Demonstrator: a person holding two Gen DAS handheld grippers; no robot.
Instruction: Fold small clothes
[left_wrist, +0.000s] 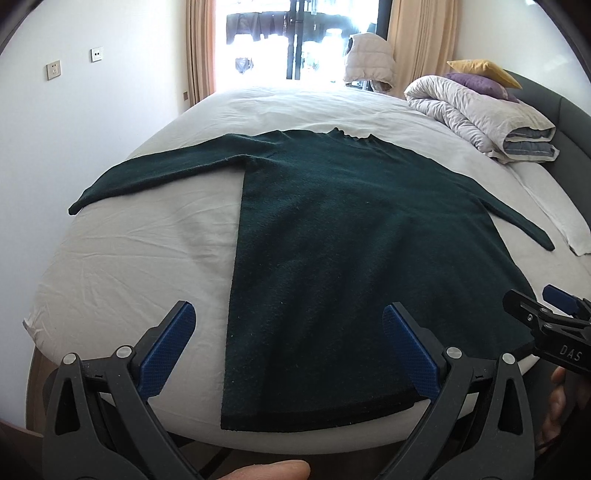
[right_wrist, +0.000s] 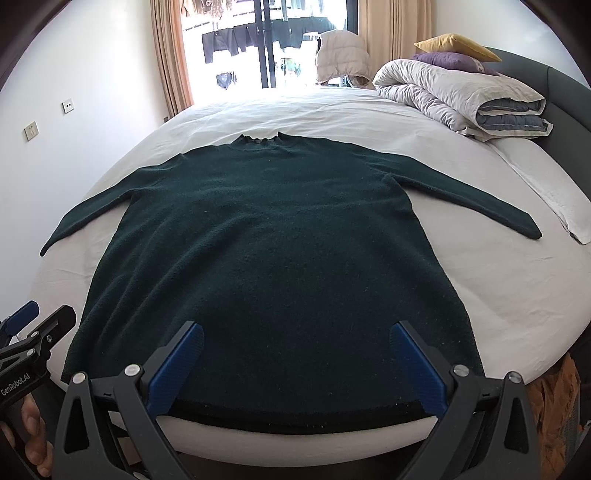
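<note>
Your bed (right_wrist: 480, 295) carries the sweater (right_wrist: 266, 240) flat, sleeves spread, collar toward the window, hem at the bed's near edge. A rolled duvet (right_wrist: 461, 96) lies at the bed's far right corner, two cushions on it. Your left gripper (left_wrist: 288, 332) hangs released over the hem's left corner; your right gripper (right_wrist: 295, 347) is released over the hem, perhaps not touching.

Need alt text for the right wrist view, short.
A dark green sweater lies flat on a white bed, sleeves spread, hem nearest the camera. The right tongs hang open above the hem; the left tongs show at the left edge.
</note>
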